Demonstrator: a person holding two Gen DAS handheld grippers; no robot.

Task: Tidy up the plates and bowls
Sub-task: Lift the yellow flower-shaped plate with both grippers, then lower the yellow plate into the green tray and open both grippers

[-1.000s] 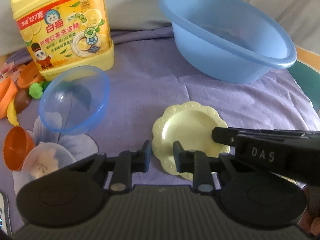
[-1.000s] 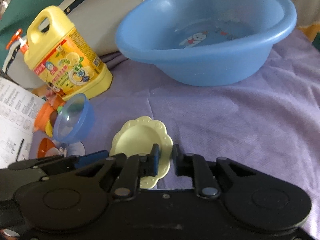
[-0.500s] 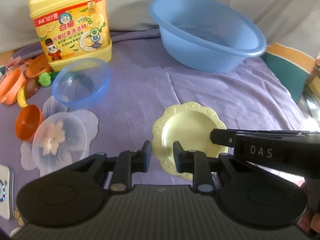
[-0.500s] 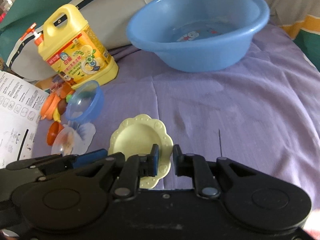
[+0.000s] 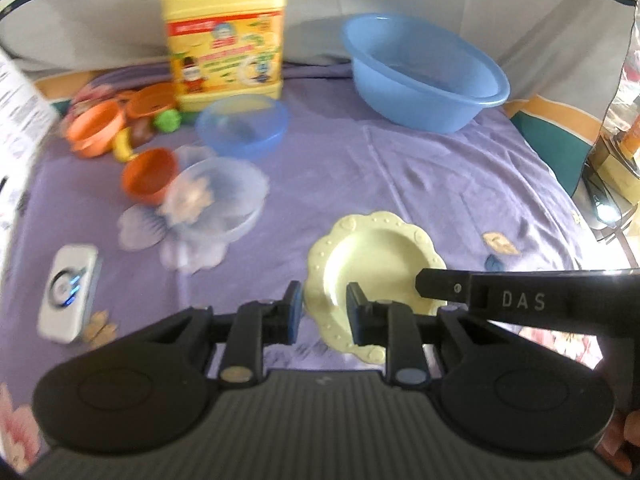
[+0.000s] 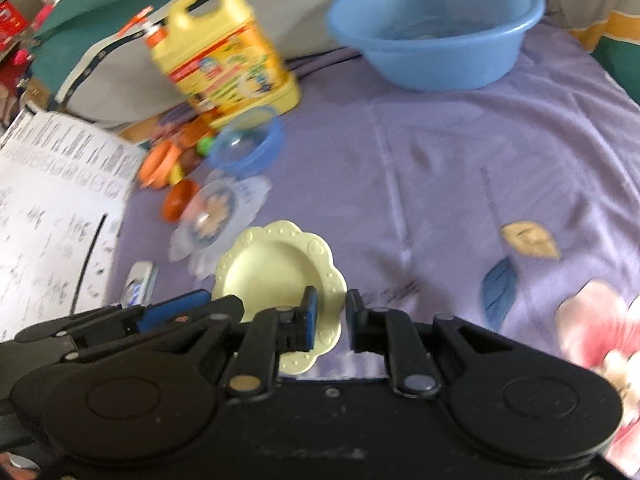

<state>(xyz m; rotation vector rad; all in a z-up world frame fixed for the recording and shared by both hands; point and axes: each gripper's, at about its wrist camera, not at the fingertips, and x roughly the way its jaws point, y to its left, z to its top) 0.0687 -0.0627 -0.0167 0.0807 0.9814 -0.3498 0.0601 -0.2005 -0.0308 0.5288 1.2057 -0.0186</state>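
Both hands have come up and back from the bed. The dishes on it now look smaller, while the plate keeps its place in both views, so it is off the sheet, over the near part of the bed.

The left hand-held gripper is narrowed onto the plate's left rim, and the right hand-held gripper onto the opposite rim. A pinch on each side probably keeps such a thin, shallow dish from tipping as it travels.

The plate is pale yellow and round, with a scalloped edge, raised dots and small hearts on the rim, and nothing on it.

Farther off, toward the left edge, a clear bowl leans against an orange cup. Beyond them a blue bowl sits tilted. A yellow bottle stands at the far edge, and a blue basin sits toward the far right corner, likely where the dishes go.
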